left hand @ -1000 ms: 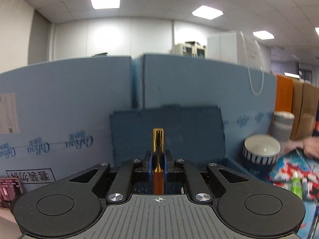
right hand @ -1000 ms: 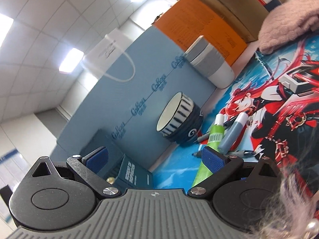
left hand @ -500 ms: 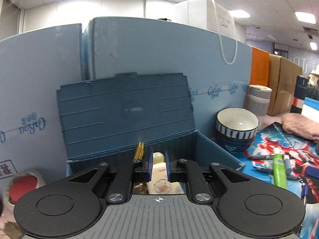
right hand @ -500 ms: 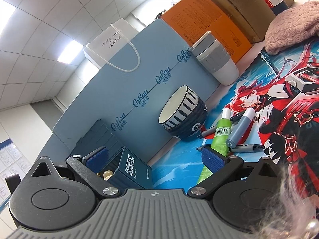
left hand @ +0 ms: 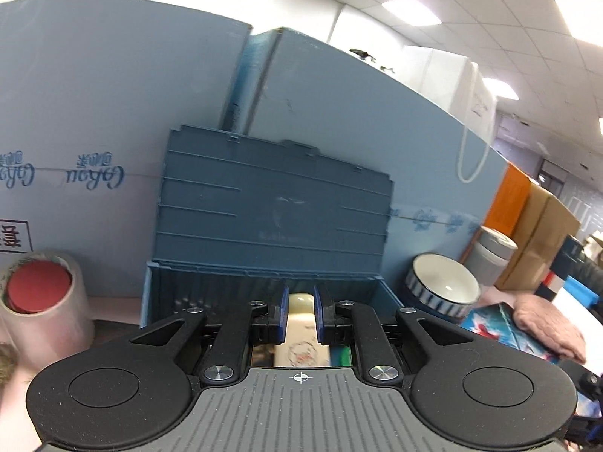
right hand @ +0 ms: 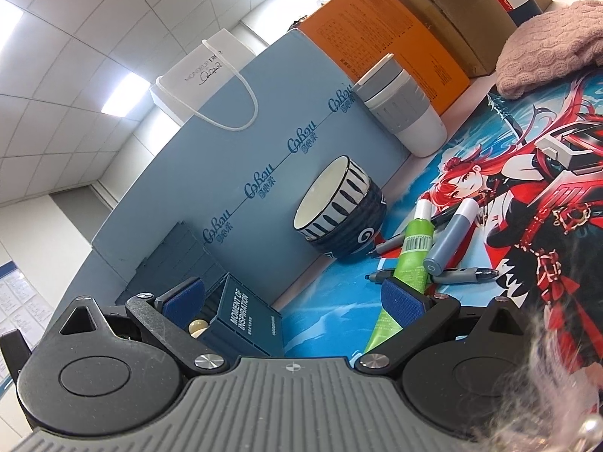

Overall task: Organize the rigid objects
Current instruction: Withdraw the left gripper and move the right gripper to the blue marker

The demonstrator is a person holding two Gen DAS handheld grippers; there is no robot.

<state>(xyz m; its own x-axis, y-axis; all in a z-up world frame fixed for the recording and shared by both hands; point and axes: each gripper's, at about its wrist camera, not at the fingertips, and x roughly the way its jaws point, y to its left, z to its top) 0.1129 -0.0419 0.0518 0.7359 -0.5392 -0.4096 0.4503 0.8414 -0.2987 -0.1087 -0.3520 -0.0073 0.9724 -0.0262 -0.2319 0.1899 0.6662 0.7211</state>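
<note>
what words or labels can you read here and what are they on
"MOMENT OF INSPIRATION": side of the blue storage box.
"CoBou": repeated along the blue foam board; it appears mirrored in the left wrist view.
"MONSIEUR DIOR", roughly: white paper bag.
Orange box print and green tube barcode: too small.

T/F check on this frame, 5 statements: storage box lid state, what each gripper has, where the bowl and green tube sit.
1. The blue storage box has its lid raised. True.
2. The left gripper grips a gold-capped pen. False: nothing is clamped; behind the gap between its fingers a cream bottle lies in the box.
3. The right gripper is open and holds nothing. True.
4. The striped bowl sits inside the box. False: it stands outside, on the printed mat, against the blue foam board.
5. The green tube lies on the mat, beside a grey-blue marker. True.
</note>
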